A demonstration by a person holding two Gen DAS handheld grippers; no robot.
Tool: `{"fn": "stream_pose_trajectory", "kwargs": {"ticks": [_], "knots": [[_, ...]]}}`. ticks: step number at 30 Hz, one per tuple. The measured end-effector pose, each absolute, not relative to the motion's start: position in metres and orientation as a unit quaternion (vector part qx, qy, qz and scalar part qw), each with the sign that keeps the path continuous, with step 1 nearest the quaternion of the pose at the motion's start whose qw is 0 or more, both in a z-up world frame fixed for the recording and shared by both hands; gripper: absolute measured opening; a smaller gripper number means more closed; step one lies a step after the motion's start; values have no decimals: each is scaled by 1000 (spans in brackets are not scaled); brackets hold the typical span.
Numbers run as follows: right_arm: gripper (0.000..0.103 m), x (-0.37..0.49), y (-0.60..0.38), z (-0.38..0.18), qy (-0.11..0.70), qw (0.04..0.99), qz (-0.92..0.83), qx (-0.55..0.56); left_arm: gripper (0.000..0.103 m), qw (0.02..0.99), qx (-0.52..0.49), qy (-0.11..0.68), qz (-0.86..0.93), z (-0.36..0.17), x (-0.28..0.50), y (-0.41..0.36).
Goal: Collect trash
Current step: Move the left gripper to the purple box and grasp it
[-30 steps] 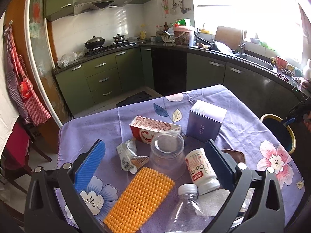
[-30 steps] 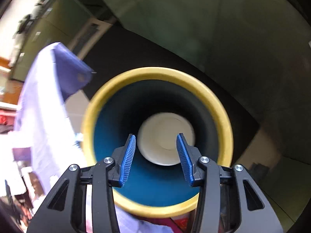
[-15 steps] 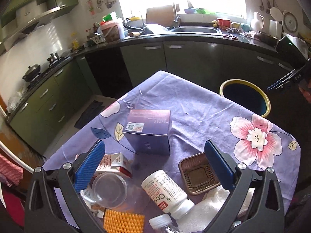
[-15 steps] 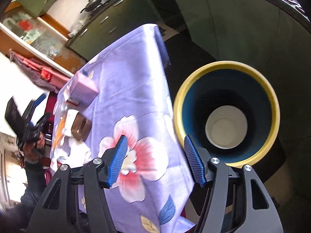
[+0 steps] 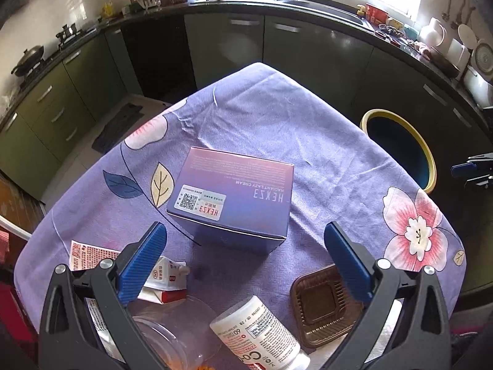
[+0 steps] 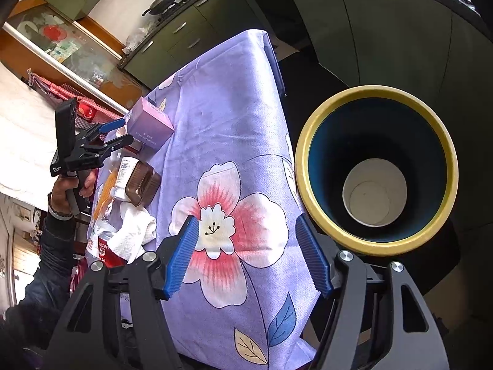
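Note:
A purple cream box (image 5: 234, 203) lies on the floral purple tablecloth (image 5: 277, 129). My left gripper (image 5: 246, 259) is open and empty, just short of the box. Below it lie a white pill bottle (image 5: 262, 333), a brown plastic tray (image 5: 326, 305), a clear cup (image 5: 163, 342) and a red-white carton (image 5: 163, 280). The yellow-rimmed blue bin (image 6: 376, 169) stands beside the table with a white paper cup (image 6: 374, 197) inside; it also shows in the left view (image 5: 400, 148). My right gripper (image 6: 249, 256) is open and empty over the table corner, left of the bin.
Dark green kitchen cabinets (image 5: 308, 49) and a black counter wrap behind the table. The right view shows the purple box (image 6: 148, 123), a white crumpled tissue (image 6: 132, 231), a plastic bottle (image 6: 101, 243) and the left gripper (image 6: 114, 132) in a hand.
My left gripper swung right and closer to the purple box. My right gripper pulled back from over the bin to the table corner and opened wider; the white cup stays in the bin.

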State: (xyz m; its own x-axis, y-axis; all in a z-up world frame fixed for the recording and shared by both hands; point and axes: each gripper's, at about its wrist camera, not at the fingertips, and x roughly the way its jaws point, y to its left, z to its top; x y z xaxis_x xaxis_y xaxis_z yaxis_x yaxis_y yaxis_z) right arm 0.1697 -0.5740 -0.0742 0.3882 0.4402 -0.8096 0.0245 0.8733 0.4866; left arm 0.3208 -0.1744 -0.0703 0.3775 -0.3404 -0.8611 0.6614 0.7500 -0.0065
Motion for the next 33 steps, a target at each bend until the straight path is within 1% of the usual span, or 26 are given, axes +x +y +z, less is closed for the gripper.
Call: {"fn": "stream_pose_trajectory", "kwargs": {"ticks": [6,7,8,9,11,12,13,14,15,16,17,18,19,20,21,23,25,30,33], "knots": [[65,173,-576,-84,539,802,136,220,96,804,162,477,-316,-75,328,-181],[65,173,-576,-86,539,801,137,220,92,803,164,475,-320,-74,328,-183],[65,173,-576,-87,539,801,138,220,83,801,167,474,-324,-75,327,-185],[65,174,-576,-90,539,801,139,221,77,799,170,475,-326,-76,327,-186],[65,173,-576,-92,539,800,140,223,56,797,172,479,-325,-79,329,-188],[65,173,-576,-92,538,800,142,223,51,797,171,480,-325,-80,330,-187],[65,172,-576,-92,537,801,142,223,42,798,171,478,-325,-81,331,-186],[65,172,-576,-93,537,801,143,224,39,800,171,474,-326,-80,331,-184],[65,172,-576,-93,537,801,143,223,39,802,172,469,-328,-80,330,-183],[65,171,-576,-94,538,800,144,222,39,802,175,468,-327,-79,331,-182],[65,172,-576,-95,538,800,144,221,41,800,175,471,-327,-80,331,-181],[66,172,-576,-95,539,800,144,221,47,800,175,474,-324,-79,333,-180],[67,172,-575,-95,539,800,145,221,72,803,178,474,-315,-78,334,-179],[67,172,-574,-96,539,799,146,222,91,810,179,468,-306,-76,334,-178],[67,172,-574,-97,539,799,148,221,93,819,179,457,-299,-72,333,-176],[67,173,-572,-98,540,798,150,221,93,822,172,452,-300,-64,333,-175],[67,175,-571,-100,542,797,150,219,96,818,150,474,-289,-60,336,-174],[67,179,-569,-101,542,797,152,219,96,804,89,546,-219,-62,345,-177],[68,181,-567,-102,541,797,157,219,96,802,56,566,-181,-63,349,-181]]}}
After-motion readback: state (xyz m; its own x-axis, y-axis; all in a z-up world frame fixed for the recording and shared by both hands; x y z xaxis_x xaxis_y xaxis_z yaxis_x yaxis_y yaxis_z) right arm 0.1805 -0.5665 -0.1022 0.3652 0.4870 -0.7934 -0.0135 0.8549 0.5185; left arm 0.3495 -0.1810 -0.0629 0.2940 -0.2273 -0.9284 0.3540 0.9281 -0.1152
